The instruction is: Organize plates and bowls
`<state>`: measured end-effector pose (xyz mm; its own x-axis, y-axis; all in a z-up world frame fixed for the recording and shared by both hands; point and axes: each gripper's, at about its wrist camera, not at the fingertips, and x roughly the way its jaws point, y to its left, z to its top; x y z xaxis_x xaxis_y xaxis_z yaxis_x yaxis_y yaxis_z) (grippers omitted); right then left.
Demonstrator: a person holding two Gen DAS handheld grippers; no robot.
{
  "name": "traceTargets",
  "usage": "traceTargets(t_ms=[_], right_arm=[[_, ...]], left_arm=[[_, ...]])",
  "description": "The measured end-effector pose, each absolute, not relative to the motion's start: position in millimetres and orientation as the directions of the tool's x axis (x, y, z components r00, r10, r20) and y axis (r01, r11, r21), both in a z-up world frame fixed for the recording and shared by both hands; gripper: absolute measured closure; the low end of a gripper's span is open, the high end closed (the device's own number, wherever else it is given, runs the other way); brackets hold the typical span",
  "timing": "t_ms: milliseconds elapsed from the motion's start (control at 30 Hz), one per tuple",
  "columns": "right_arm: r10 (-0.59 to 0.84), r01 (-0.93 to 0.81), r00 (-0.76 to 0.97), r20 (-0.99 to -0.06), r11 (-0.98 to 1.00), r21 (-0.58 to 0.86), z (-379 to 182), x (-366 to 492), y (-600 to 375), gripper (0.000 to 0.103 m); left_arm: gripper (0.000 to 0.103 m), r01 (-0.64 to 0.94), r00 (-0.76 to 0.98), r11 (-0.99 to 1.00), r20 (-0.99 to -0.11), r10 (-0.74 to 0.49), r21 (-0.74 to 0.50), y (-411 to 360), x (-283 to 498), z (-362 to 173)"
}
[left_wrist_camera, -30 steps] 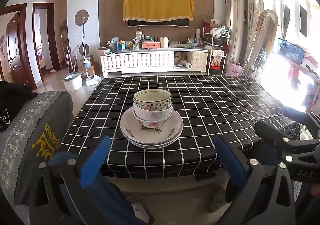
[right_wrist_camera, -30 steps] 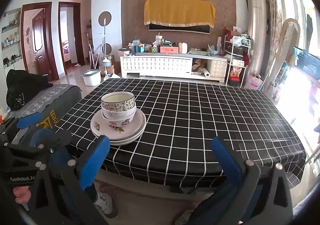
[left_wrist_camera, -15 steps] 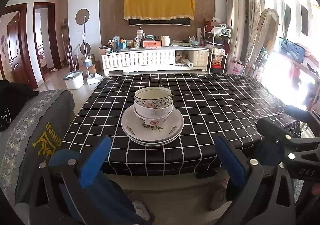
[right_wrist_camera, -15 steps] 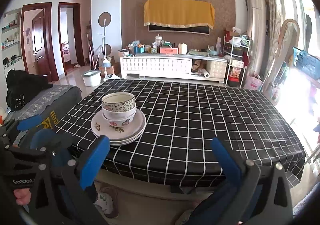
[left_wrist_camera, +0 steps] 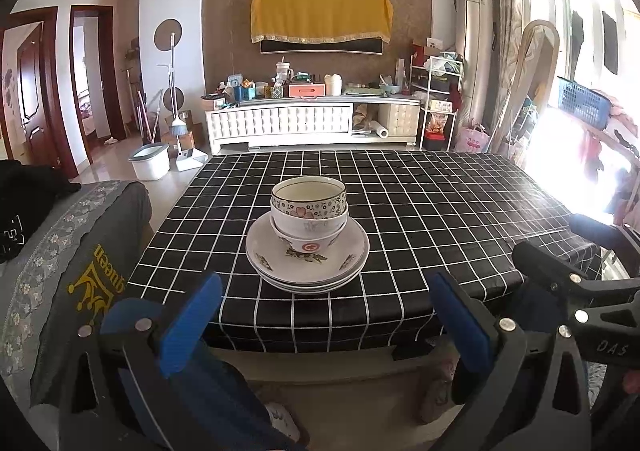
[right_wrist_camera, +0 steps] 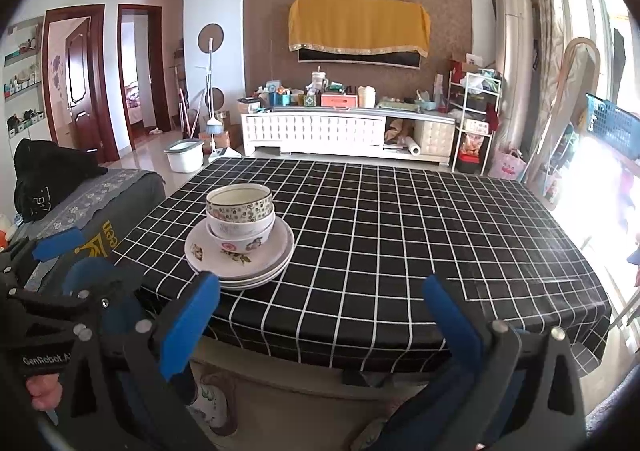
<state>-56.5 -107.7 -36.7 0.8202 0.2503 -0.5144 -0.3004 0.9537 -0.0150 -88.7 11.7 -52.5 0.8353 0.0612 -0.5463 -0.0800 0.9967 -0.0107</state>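
Note:
A stack of flowered white plates (left_wrist_camera: 320, 269) sits near the front edge of a table with a black checked cloth (left_wrist_camera: 440, 211). Nested bowls stand on the plates, the top one a patterned bowl (left_wrist_camera: 309, 198). The stack also shows in the right wrist view (right_wrist_camera: 240, 257), with the bowls (right_wrist_camera: 239, 207) on it. My left gripper (left_wrist_camera: 326, 327) is open and empty, held in front of and below the table edge. My right gripper (right_wrist_camera: 320, 325) is open and empty, right of the stack and short of the table edge.
A grey sofa arm with a gold crown print (left_wrist_camera: 72, 275) stands left of the table. A white TV cabinet with clutter (left_wrist_camera: 312, 123) is beyond the far edge. The other gripper shows at the right of the left view (left_wrist_camera: 580, 283) and the left of the right view (right_wrist_camera: 52, 291).
Both grippers have drawn back slightly from the table and stay open. The stack of plates and bowls has not moved.

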Motion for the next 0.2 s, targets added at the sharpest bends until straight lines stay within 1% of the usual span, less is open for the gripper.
traceTargets(t_ms=[200], right_arm=[[0.248, -0.298, 0.824, -0.509, 0.955, -0.016, -34.0, -59.8, -108.0, 0.000]], left_arm=[[0.000, -0.078, 0.839, 0.997, -0.542, 0.054, -0.021, 10.5, -92.1, -49.3]])
